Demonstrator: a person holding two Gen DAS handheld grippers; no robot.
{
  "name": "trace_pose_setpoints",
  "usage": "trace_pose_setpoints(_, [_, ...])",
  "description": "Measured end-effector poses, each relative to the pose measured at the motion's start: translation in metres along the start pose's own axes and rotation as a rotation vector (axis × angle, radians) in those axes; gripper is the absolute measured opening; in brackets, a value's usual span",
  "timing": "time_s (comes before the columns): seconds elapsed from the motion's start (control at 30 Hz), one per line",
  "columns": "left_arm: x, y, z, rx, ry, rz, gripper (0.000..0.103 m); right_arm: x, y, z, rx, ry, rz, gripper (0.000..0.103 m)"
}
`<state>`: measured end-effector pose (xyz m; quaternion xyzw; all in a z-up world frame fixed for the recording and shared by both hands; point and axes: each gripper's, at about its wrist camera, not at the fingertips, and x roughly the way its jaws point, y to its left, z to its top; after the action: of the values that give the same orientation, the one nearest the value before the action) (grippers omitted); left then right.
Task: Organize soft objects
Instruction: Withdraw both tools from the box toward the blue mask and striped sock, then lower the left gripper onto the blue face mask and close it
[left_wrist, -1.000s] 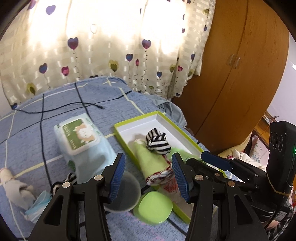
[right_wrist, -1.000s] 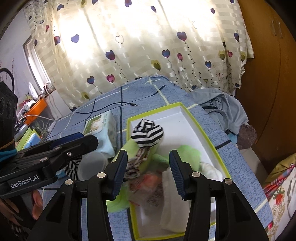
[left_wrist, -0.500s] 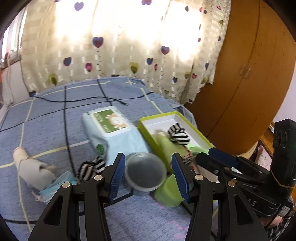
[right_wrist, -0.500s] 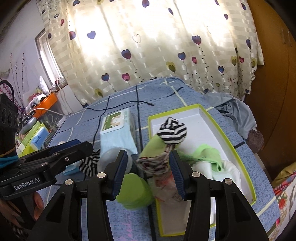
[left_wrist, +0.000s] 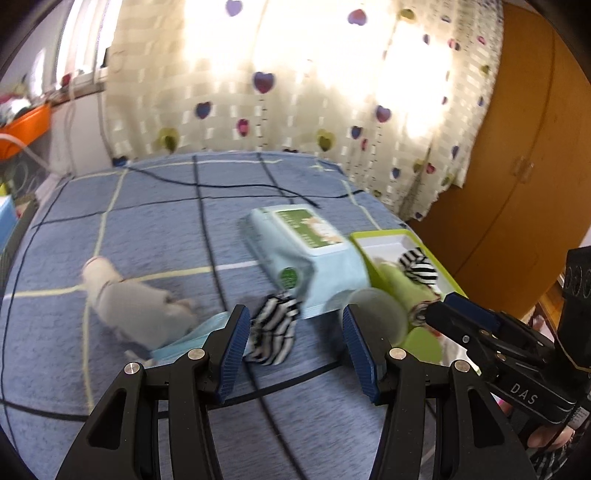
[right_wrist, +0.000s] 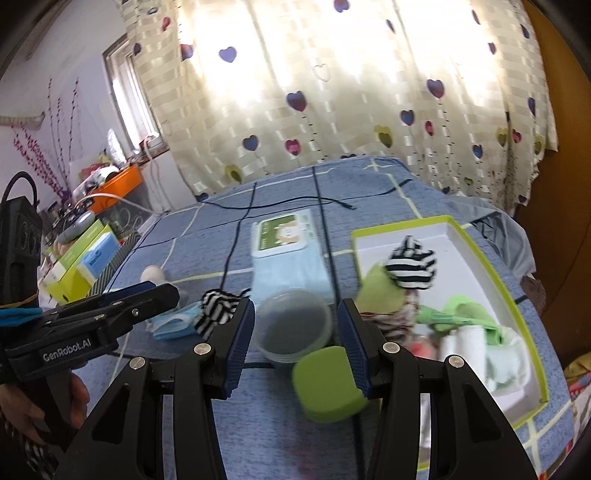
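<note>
A black-and-white striped sock ball (left_wrist: 273, 328) lies on the blue bedspread just ahead of my open, empty left gripper (left_wrist: 293, 354); it also shows in the right wrist view (right_wrist: 218, 308). A beige rolled cloth (left_wrist: 129, 302) and a light blue face mask (left_wrist: 195, 332) lie to its left. The green-rimmed white box (right_wrist: 495, 266) holds another striped sock ball (right_wrist: 412, 264), a green cloth (right_wrist: 461, 314) and white cloths. My right gripper (right_wrist: 297, 347) is open and empty above a clear round container (right_wrist: 293, 326).
A blue wipes pack (left_wrist: 306, 251) lies between the loose items and the box. A green rounded lid (right_wrist: 328, 384) lies by the box. Black cables (left_wrist: 207, 258) cross the bedspread. A wooden wardrobe (left_wrist: 524, 166) stands right; boxes (right_wrist: 81, 258) are stacked left.
Both grippers have swung left, away from the box. The loose striped sock ball, mask and beige roll now sit in front of the left gripper.
</note>
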<state>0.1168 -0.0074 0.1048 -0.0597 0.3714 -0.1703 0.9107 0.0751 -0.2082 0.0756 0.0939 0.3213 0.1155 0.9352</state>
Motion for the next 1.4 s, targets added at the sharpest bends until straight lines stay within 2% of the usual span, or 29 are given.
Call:
trace_pose_setpoints(0.33, [-0.013,0.064,-0.015,-0.104,-0.012,0.091,0.052,0.024,0.038,-0.005,-0.086,0.045,0.052,0.048])
trace_pose_setpoints(0.47, [-0.016,0.088,-0.022,-0.143,-0.004,0.128,0.057,0.04,0.05,-0.009,-0.101,0.076,0.072,0.048])
trace_pose_setpoints(0.6, [-0.017,0.102,-0.027,-0.161,0.009,0.137,0.058,0.057,0.062,-0.013,-0.123,0.109,0.077,0.048])
trace_pose_setpoints(0.7, [-0.012,0.108,-0.031,-0.162,0.028,0.131,0.058,0.07,0.07,-0.014,-0.137,0.132,0.069,0.048])
trace_pose_setpoints(0.8, [-0.005,0.111,-0.034,-0.162,0.053,0.091,0.058,0.081,0.078,-0.014,-0.153,0.142,0.059,0.048])
trace_pose_setpoints(1.2, [0.03,0.109,-0.037,-0.127,0.136,0.004,0.062,0.115,0.096,-0.007,-0.239,0.187,-0.061,0.048])
trace_pose_setpoints(1.4, [0.046,0.107,-0.031,-0.103,0.167,-0.005,0.062,0.122,0.092,-0.006,-0.227,0.206,-0.055,0.048])
